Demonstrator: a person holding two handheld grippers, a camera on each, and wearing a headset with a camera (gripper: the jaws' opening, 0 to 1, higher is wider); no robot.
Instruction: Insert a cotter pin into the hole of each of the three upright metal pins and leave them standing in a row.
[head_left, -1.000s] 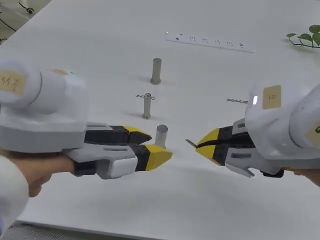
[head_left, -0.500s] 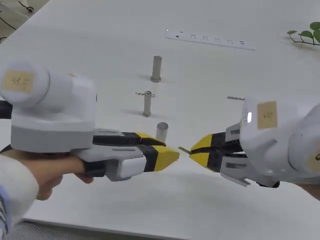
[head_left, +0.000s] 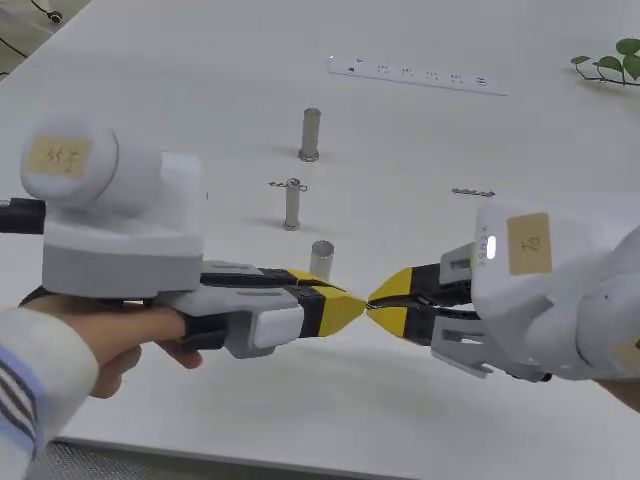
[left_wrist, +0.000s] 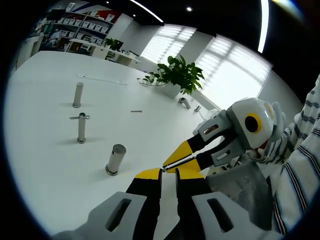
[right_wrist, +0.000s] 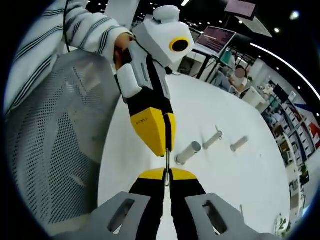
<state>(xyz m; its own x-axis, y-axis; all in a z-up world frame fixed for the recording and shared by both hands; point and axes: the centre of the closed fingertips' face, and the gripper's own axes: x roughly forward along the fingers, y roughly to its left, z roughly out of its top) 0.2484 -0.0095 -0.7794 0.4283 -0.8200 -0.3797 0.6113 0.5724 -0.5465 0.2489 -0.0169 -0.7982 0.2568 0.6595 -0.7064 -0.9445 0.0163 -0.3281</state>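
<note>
**Two grippers meet tip to tip over one cotter pin**

Head view: the person stands at a white table (head_left: 520, 130) with both tools brought together at its near edge. The right gripper (head_left: 384, 303) has its yellow jaws pressed together on a thin, silvery cotter pin (head_left: 366, 304). The pin lies about level, its long axis running left to right, and bridges the short gap to the left gripper (head_left: 347, 308). Just beyond the tips stands the near metal pin (head_left: 321, 258), a short grey cylinder standing upright. Farther off is the middle metal pin (head_left: 293, 205) with a second cotter pin (head_left: 287, 185) already crosswise through its top. Beyond that is the far metal pin (head_left: 311, 133). A loose cotter pin (head_left: 472, 192) lies flat to the right, with a power strip (head_left: 418, 75) and a plant (head_left: 610, 62) at the far side.

Left gripper view: the left gripper (left_wrist: 170, 173) has its jaws drawn narrow, with a slim slit between them. The cotter pin (left_wrist: 178, 161) slants away from their tips to the right gripper (left_wrist: 196, 151). Its near end touches the jaw tips, but I cannot tell whether it is pinched there. The near metal pin (left_wrist: 116, 159), middle metal pin (left_wrist: 82, 128) and far metal pin (left_wrist: 78, 94) stand in a row to the left.

Right gripper view: the right gripper (right_wrist: 167, 175) clamps the cotter pin (right_wrist: 167, 162), which points straight ahead along the jaws. Its far end reaches the slit of the left gripper (right_wrist: 164, 148). The near metal pin (right_wrist: 188, 152) stands just beside the tips.
</note>
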